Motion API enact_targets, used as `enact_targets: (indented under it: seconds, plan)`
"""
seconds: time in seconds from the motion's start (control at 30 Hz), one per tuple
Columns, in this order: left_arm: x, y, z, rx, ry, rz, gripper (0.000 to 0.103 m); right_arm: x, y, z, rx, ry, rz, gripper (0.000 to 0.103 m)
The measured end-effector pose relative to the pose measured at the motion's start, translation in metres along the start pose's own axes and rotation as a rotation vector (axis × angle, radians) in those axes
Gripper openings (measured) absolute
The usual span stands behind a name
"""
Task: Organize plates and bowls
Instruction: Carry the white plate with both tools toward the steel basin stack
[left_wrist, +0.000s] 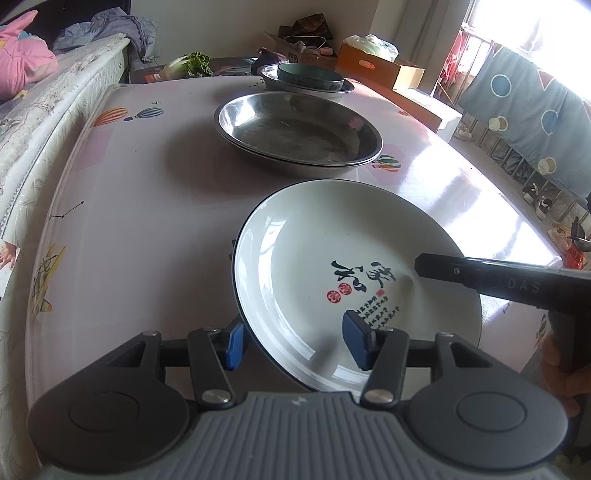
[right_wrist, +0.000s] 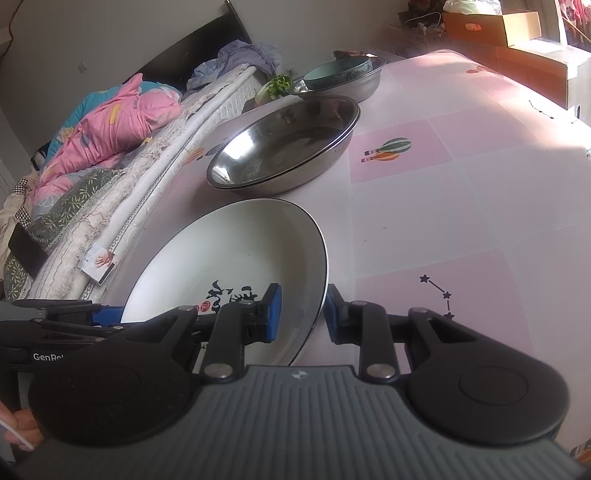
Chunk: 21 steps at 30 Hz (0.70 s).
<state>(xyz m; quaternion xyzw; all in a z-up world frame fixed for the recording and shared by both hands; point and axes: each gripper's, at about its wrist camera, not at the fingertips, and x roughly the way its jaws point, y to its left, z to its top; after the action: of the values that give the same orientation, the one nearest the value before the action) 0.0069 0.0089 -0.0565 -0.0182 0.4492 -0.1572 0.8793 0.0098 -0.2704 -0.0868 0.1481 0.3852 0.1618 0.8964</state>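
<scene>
A white plate (left_wrist: 314, 240) with black calligraphy and a dark rim is at the near end of the pink table (left_wrist: 129, 221). My left gripper (left_wrist: 295, 341) straddles its near rim with blue pads standing wide apart and not pressing on it. My right gripper (right_wrist: 303, 314) is shut on the plate (right_wrist: 229, 251) at its right rim, one pad inside and one outside. Its dark finger (left_wrist: 443, 267) reaches over the plate from the right. Two stacked steel dishes (left_wrist: 295, 133) sit beyond. Farther back a teal bowl (left_wrist: 310, 75) rests in a steel basin (left_wrist: 280, 86).
A bed with a pink quilt (right_wrist: 118, 125) runs along the table's left side. Leafy vegetables (left_wrist: 192, 64) lie at the table's far end, with cardboard boxes (left_wrist: 376, 68) behind. A person's hand (left_wrist: 557, 365) holds the right gripper's handle. Bare tabletop (right_wrist: 443, 221) lies right of the plate.
</scene>
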Motion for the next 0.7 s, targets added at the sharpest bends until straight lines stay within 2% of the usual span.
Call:
enact_targets:
  seconds: [0.2,0.7]
  plan:
    - [0.0028,0.0005,0.0038,0.000,0.000,-0.012,0.054,0.0073,-0.0005,0.0094,-0.010,-0.006,-0.029,0.025]
    - [0.0075,-0.0005,0.0084,0.015,0.002,-0.004,0.059,0.0100,-0.0002,0.0089,-0.006,-0.015,-0.030,0.025]
